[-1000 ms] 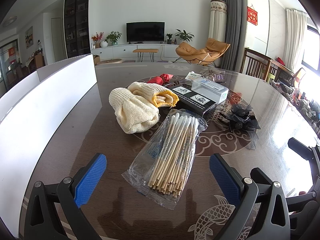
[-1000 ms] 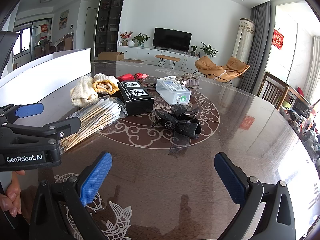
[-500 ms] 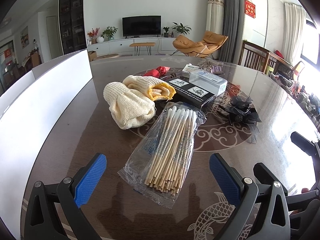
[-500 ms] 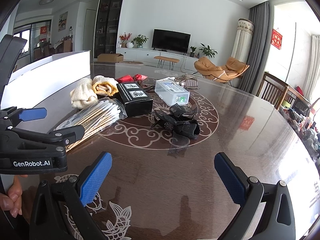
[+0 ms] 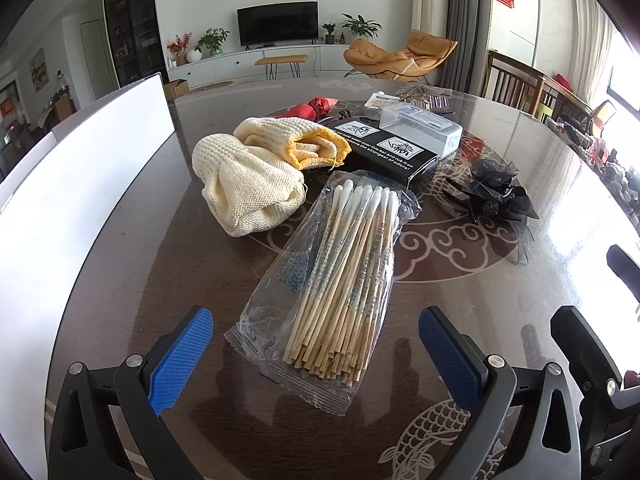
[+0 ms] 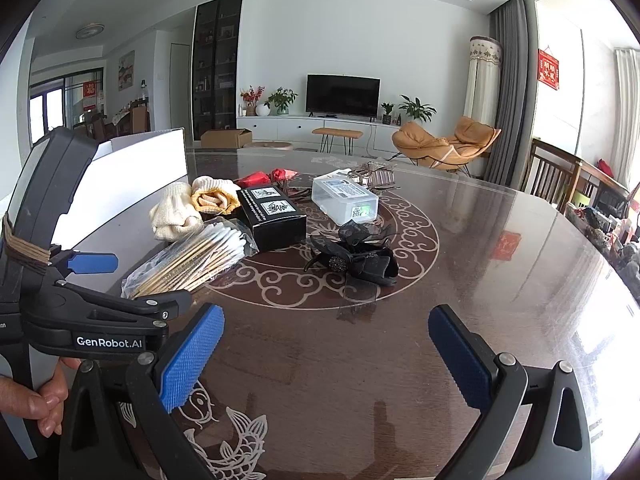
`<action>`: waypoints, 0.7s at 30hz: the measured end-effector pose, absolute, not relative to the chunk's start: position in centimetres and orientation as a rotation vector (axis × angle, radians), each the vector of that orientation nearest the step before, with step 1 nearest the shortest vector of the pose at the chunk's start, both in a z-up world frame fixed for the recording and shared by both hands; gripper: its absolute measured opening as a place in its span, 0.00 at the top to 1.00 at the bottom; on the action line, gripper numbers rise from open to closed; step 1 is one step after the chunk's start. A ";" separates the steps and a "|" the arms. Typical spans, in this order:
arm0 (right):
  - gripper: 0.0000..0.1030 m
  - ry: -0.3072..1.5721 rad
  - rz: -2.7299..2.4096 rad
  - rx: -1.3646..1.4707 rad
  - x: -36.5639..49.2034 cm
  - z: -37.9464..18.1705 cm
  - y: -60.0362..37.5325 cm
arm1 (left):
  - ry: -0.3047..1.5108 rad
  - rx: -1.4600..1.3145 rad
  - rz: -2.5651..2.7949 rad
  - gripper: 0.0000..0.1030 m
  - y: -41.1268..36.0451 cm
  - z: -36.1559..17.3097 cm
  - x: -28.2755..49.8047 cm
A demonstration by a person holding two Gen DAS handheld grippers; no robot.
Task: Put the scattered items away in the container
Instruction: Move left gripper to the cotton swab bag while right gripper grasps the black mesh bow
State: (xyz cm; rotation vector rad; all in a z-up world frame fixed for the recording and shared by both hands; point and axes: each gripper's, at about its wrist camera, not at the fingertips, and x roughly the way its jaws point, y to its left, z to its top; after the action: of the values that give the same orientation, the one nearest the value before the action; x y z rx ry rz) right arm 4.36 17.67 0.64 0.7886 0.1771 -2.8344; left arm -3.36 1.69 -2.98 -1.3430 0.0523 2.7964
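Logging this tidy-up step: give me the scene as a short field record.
surface: dark patterned round table
container: white box, left edge of the table
nearest item: bag of cotton swabs, lying flat, in front of the left gripper
left gripper: jaws open, empty
right gripper: jaws open, empty
other items: knit gloves, black box, clear plastic case, black hair clip

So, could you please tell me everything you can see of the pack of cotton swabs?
The swab pack is a clear, crinkled plastic sleeve with blue print, holding a bundle of wooden sticks with white cotton tips. It lies flat on the dark table, tips pointing away from the left hand-held gripper, whose open jaws flank its near end without touching. Its far end reaches the black box; the knitted cloth lies beside it.
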 end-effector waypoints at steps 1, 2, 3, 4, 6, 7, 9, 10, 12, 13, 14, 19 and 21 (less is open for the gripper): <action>0.00 0.168 -2.835 0.781 4.5 0.7 17.8 | 0.051 -1.364 2.785 0.00 1.7 -3.2 -3.5; 0.01 0.156 -2.835 0.774 4.5 0.7 17.9 | 0.050 -1.387 2.772 0.00 1.7 -3.4 -3.7; 0.01 0.143 -2.836 0.767 4.6 0.8 18.1 | 0.049 -1.410 2.755 0.00 1.7 -3.6 -4.0; 0.01 0.127 -2.837 0.760 4.6 0.8 18.3 | 0.047 -1.427 2.738 0.00 1.7 -3.8 -4.1; 0.00 0.086 -2.836 0.750 4.7 1.0 18.8 | 0.048 -1.419 2.735 0.00 1.7 -3.9 -4.1; 0.01 0.063 -2.836 0.749 4.6 1.0 19.0 | 0.049 -1.419 2.733 0.00 1.7 -3.9 -4.1; 0.00 0.012 -2.835 0.748 4.4 1.1 19.6 | 0.052 -1.418 2.727 0.00 1.7 -3.9 -4.2; 0.00 -0.015 -2.835 0.749 4.3 1.2 20.0 | 0.060 -1.419 2.720 0.00 1.8 -3.9 -4.4; 0.00 -0.073 -2.830 0.756 4.1 1.2 20.7 | 0.079 -1.429 2.685 0.00 2.0 -3.9 -5.0; 0.00 -0.100 -2.825 0.760 4.0 1.2 21.0 | 0.086 -1.443 2.667 0.00 2.1 -3.8 -5.4; 0.01 -0.124 -2.820 0.766 3.8 1.2 21.3 | 0.086 -1.465 2.656 0.00 2.2 -3.7 -5.8; 0.00 -0.201 -2.804 0.791 3.4 1.2 22.1 | 0.030 -1.569 2.680 0.00 3.0 -3.6 -7.1; 0.01 -0.225 -2.802 0.802 3.2 1.1 22.5 | 0.020 -1.556 2.704 0.00 3.2 -3.5 -7.2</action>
State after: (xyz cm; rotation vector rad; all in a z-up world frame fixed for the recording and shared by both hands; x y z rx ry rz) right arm 3.17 22.46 1.06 0.8015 -0.2248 -2.8017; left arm -7.25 3.19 -3.53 -1.5564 0.0201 2.7038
